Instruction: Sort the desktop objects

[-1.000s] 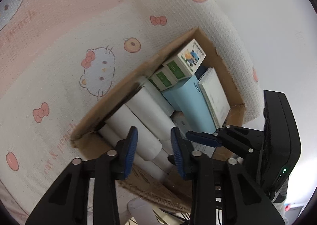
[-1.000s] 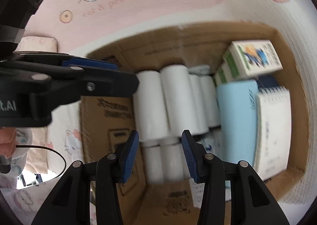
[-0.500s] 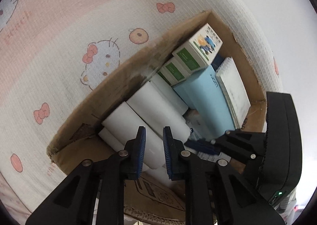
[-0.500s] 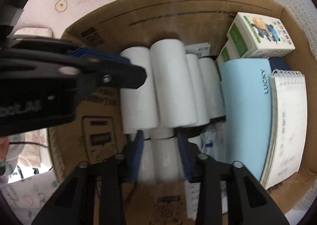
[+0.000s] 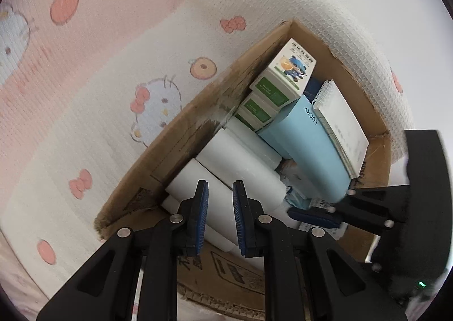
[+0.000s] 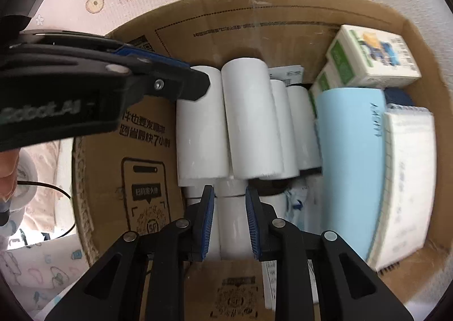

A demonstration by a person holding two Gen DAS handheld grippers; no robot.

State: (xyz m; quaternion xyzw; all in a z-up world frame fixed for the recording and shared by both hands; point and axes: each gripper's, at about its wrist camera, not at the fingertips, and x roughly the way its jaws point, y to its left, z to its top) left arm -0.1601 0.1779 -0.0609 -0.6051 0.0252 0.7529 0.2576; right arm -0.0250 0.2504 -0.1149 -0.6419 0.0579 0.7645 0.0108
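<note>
the right tongs [image 6: 228,224] have just been closing and now pinch a white paper roll [image 6: 232,219] in the cardboard box [image 6: 254,21]. the left tongs [image 5: 220,216] are pressed nearly together, holding nothing. the roll looks light and soft, so hold its middle gently.

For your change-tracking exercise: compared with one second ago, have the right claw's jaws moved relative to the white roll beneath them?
Yes. The right claw has just been closing: its jaws stood clear of the white roll and now flank it closely inside the cardboard box.
</note>
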